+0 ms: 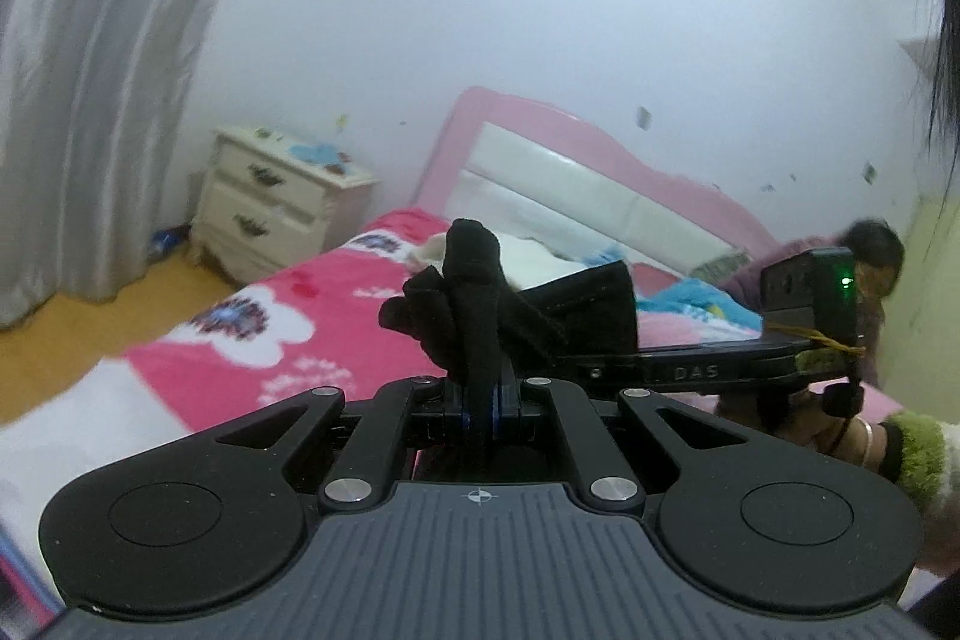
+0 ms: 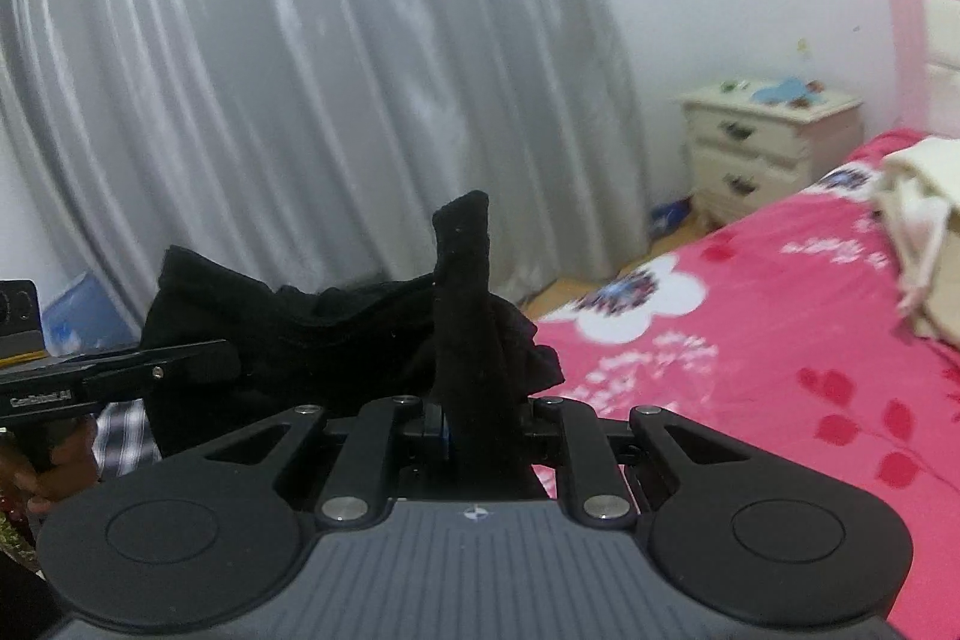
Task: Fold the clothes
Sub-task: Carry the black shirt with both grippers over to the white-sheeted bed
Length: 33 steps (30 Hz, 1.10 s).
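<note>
both grippers pinch one black garment above the bed

the left gripper (image 1: 480,400) has its two fingers clamped tight on a bunched fold of the soft black fabric garment (image 1: 474,292), which sticks up past the fingertips in a rumpled column. the right gripper (image 2: 474,418) is likewise clenched on another edge of the same black garment (image 2: 288,340), a narrow strip of it rising straight up between the fingers. the cloth hangs in the air between the two tools, sagging in a dark swag from one to the other (the lower part of it is hidden behind the gripper bodies). in the left wrist view the other gripper shows side-on at the right, held by a hand in a fuzzy green and white sleeve (image 1: 912,454).

below lies the bed with a bright pink floral blanket (image 2: 750,340), a crumpled cream-white cloth (image 2: 918,220) on it near the pink and white padded headboard (image 1: 576,178). beside the bed stands a cream two-drawer nightstand (image 1: 270,202), next to long grey pleated curtains (image 2: 300,70).
</note>
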Each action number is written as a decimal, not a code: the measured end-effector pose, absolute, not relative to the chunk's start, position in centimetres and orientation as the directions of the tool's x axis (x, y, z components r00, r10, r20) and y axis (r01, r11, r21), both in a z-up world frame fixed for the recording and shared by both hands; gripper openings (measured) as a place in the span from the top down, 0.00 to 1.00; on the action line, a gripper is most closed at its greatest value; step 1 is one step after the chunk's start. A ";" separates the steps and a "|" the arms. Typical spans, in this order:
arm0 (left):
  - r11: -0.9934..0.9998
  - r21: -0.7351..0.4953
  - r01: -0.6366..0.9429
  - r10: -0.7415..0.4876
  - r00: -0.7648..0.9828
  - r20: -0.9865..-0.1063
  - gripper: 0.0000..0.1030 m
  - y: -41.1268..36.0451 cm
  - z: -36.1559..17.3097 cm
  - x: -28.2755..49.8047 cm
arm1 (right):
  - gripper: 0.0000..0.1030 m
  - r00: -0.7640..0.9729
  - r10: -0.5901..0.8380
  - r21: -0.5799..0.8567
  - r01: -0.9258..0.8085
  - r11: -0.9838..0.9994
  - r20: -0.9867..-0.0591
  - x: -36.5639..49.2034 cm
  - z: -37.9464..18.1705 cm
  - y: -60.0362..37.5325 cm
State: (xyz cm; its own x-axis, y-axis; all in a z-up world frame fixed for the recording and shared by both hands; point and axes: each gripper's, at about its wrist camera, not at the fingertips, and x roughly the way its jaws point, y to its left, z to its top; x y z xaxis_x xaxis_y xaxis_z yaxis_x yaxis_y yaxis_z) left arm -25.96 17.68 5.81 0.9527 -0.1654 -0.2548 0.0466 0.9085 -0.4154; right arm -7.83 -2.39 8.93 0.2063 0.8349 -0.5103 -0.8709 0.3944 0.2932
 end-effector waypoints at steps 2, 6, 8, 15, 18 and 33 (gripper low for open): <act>0.899 -0.438 0.013 -0.143 0.953 -0.266 0.96 18.6 5.0 -26.3 | 0.84 0.179 0.826 0.294 -0.877 0.379 -0.534 -7.7 8.2 -0.8; 0.875 -0.481 -0.049 -0.112 0.947 -0.301 0.96 20.5 3.4 -27.1 | 0.84 0.129 0.804 0.297 -0.886 0.357 -0.580 -7.9 6.1 1.6; 0.872 -0.484 -0.073 -0.096 0.944 -0.316 0.96 21.0 2.8 -27.3 | 0.84 0.112 0.793 0.298 -0.888 0.350 -0.599 -8.0 5.1 2.5; 0.859 -0.490 -0.147 -0.029 0.943 -0.333 0.96 22.8 2.0 -27.9 | 0.84 0.078 0.768 0.285 -0.901 0.328 -0.636 -7.5 3.5 5.6; 0.843 -0.507 -0.180 0.001 0.943 -0.333 0.96 23.7 2.0 -28.5 | 0.84 0.068 0.761 0.279 -0.906 0.319 -0.646 -7.1 3.5 6.8; 0.757 -0.466 -0.458 0.225 0.852 -0.472 0.96 29.6 0.9 -26.8 | 0.84 0.034 0.744 0.226 -0.943 0.246 -0.667 -5.8 0.8 17.0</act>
State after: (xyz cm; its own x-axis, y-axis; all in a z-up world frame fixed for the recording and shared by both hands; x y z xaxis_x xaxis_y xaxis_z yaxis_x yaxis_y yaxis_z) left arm -26.80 29.59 0.86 0.8524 0.2246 -0.4723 -0.4578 0.7571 -0.4661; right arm -5.84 16.99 0.78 0.0341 0.7441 -0.6672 -0.9426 0.2458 0.2259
